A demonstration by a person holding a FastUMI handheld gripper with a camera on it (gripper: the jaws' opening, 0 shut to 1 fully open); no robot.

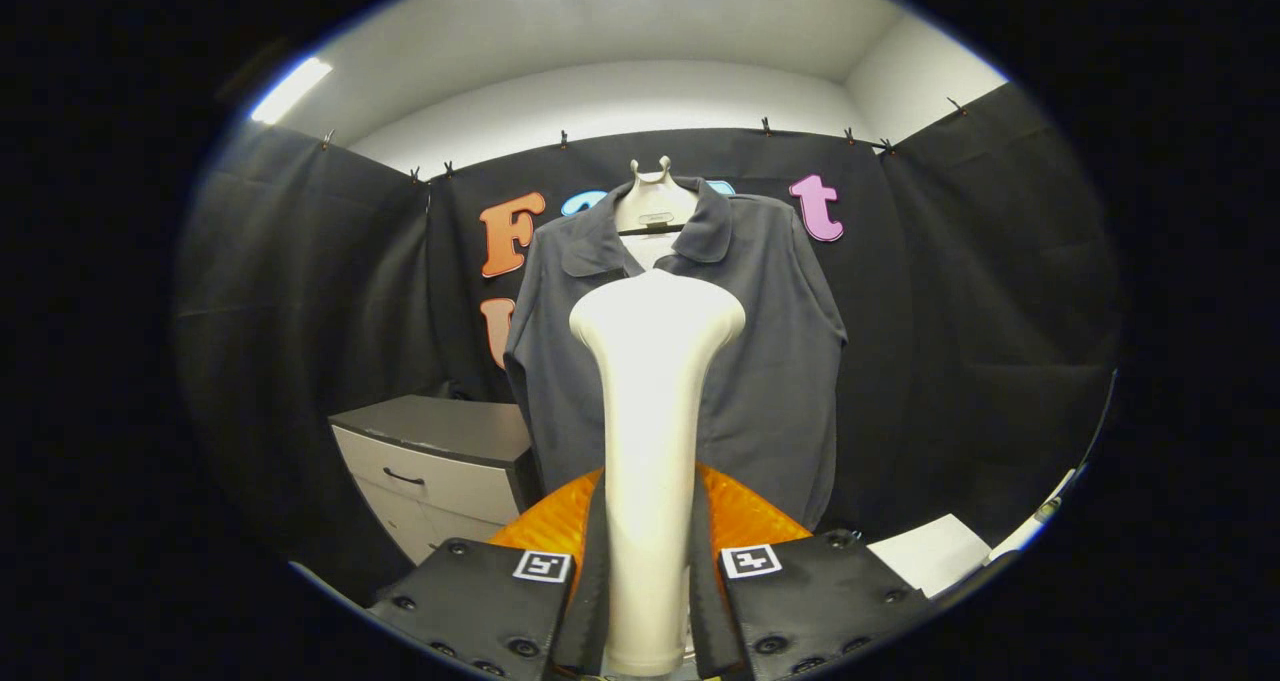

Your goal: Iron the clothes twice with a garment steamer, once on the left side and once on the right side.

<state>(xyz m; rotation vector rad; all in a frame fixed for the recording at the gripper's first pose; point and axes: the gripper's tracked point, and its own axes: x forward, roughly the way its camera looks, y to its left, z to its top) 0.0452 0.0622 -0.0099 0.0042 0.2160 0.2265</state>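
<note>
My gripper is shut on the handle of a cream garment steamer, which stands upright between the two fingers. Its wide head rises in front of a dark grey collared shirt. The shirt hangs on a pale hanger against the booth's black cloth wall, beyond the fingers. The steamer head sits over the middle of the shirt's chest, with a gap between them that I cannot measure. The steamer hides the shirt's button line.
A low white cabinet with a dark top and a drawer handle stands beside the shirt on its left. An orange surface shows just behind the fingers. A white sheet lies at the lower right.
</note>
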